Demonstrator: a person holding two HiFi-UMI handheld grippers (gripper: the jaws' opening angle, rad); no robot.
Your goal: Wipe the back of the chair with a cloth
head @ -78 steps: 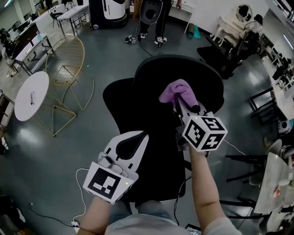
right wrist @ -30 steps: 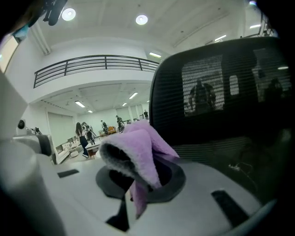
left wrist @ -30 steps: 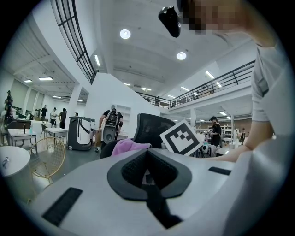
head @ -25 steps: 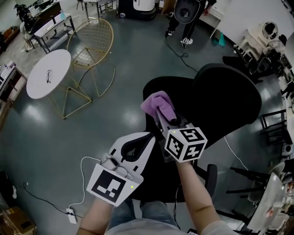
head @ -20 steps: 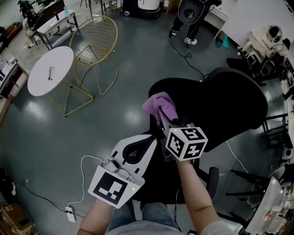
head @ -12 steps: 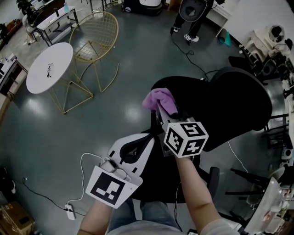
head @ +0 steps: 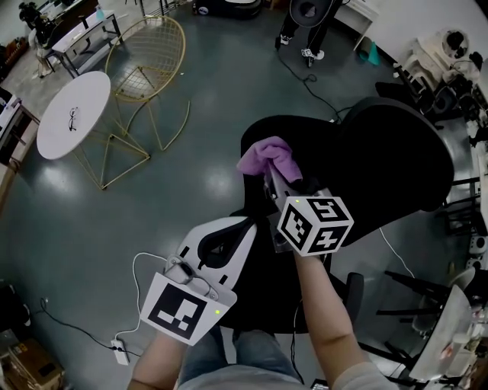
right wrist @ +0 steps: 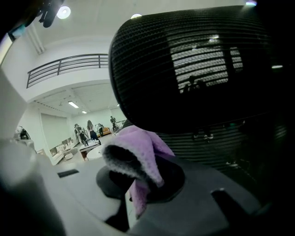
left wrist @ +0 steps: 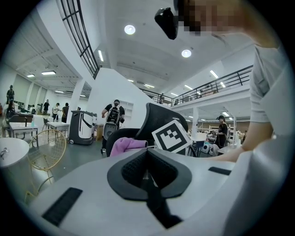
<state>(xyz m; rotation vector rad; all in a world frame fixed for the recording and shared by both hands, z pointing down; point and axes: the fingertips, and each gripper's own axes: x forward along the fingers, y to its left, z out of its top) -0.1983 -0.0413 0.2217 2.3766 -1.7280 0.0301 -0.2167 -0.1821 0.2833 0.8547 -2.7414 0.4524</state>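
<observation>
A black mesh office chair (head: 381, 160) stands in front of me, its backrest (right wrist: 193, 69) filling the right gripper view. My right gripper (head: 280, 177) is shut on a purple cloth (head: 268, 156), which bunches over the jaw tips (right wrist: 136, 159) close to the mesh back. The left gripper (head: 229, 242) hangs lower and to the left, shut with nothing between its jaws. In the left gripper view the cloth (left wrist: 124, 145) and the chair (left wrist: 161, 122) show beyond the jaws.
A round white table (head: 72, 114) and a gold wire chair (head: 145, 68) stand on the grey floor at the left. A cable and power strip (head: 122, 354) lie near my feet. Desks and dark equipment (head: 457, 61) crowd the right side. A person (head: 305, 15) stands at the back.
My right gripper with the cloth has shifted slightly up and right along the chair. The chair has turned since three seconds ago. The left gripper stays about where it was.
</observation>
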